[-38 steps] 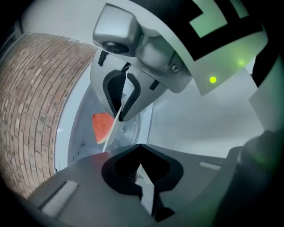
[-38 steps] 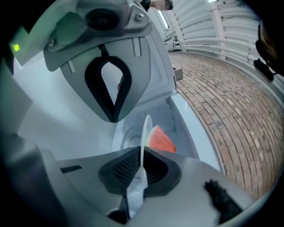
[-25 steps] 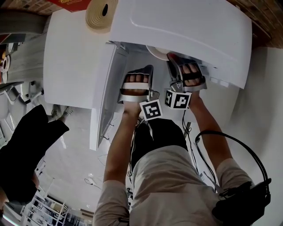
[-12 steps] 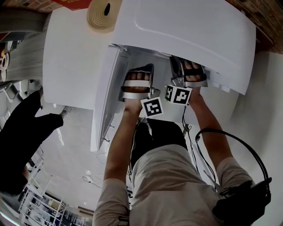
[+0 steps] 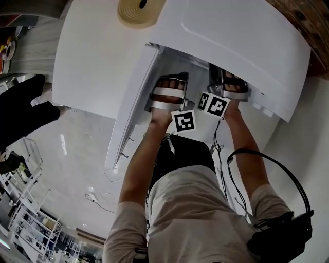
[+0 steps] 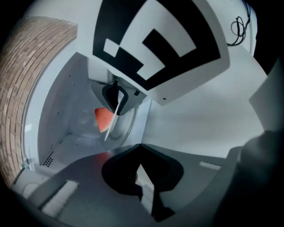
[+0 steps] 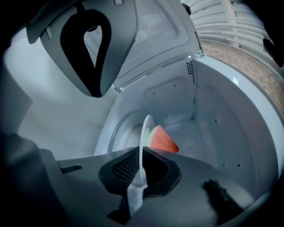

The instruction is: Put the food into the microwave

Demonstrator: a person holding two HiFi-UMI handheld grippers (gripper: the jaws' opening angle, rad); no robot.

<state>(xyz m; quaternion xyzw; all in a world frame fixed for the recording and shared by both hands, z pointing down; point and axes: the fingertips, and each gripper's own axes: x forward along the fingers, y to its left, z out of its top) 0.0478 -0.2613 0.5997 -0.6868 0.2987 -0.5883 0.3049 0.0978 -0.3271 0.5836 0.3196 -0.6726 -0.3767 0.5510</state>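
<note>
A white microwave (image 5: pixel 231 41) stands open, its door (image 5: pixel 133 110) swung to the left. Both grippers reach into its cavity. My right gripper (image 7: pixel 142 154) is shut on the rim of a white plate (image 7: pixel 144 131), held on edge in its view. A red watermelon wedge (image 7: pixel 162 140) lies on that plate, over the round turntable (image 7: pixel 119 128). The left gripper view shows the same plate (image 6: pixel 113 119) and wedge (image 6: pixel 102 118) below the right gripper's marker cube. My left gripper (image 6: pixel 141 146) is beside it, jaws together on nothing. In the head view the left gripper (image 5: pixel 167 90) and right gripper (image 5: pixel 226 85) sit side by side.
A roll of tape (image 5: pixel 141 10) lies on the microwave's top. A person in dark clothes (image 5: pixel 20 110) stands at the left. A black cable (image 5: pixel 267 164) loops by my right arm. A brick wall (image 6: pixel 31 66) is behind the microwave. The cavity walls close in around both grippers.
Both grippers have gone deeper into the microwave; the plate's edge, seen one second ago, is now hidden under the microwave's top in the head view. The person at the left has shifted.
</note>
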